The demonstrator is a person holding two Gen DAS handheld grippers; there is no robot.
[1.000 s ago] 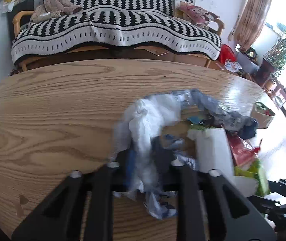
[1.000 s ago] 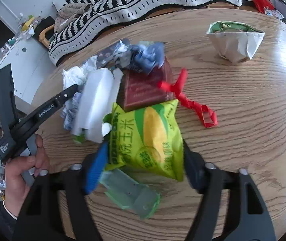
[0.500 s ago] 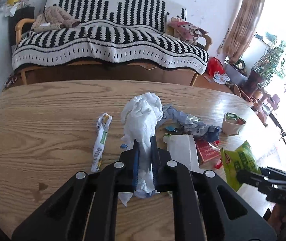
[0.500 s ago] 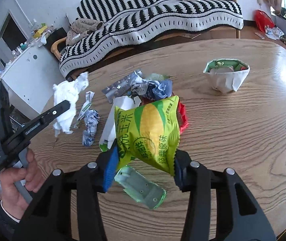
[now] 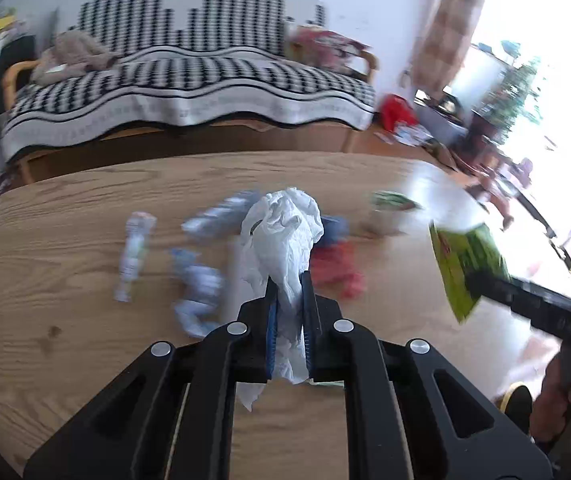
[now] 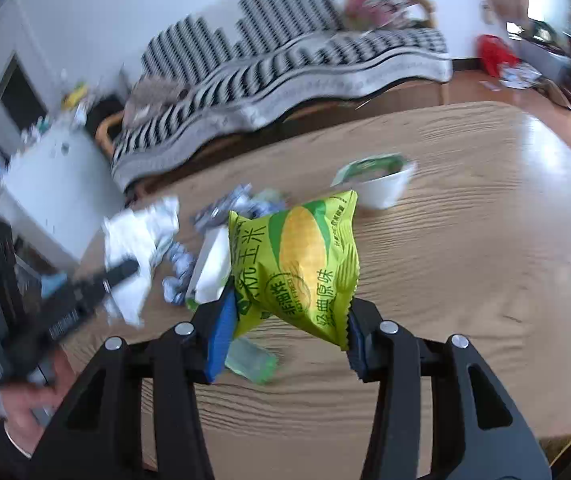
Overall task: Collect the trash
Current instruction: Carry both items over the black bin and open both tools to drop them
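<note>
Wooden surface (image 5: pixel 65 240) lay below both fingers—left gripper (image 5: pixel 287 312) clamped a white tissue wad (image 5: pixel 285 232), right gripper (image 6: pixel 285 312) a green snack bag (image 6: pixel 301 264); the carry-off step, next likely needing a bin.

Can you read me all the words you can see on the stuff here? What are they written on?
"玉米": big characters on the yellow-green snack bag held in the right gripper.
"经典原味": down the same bag's right side.
Round green badge on the bag: too small to read surely.
White label on the left gripper: blurred, unreadable.
Crumpled white plastic bag and wrappers on the table: no readable text.
</note>
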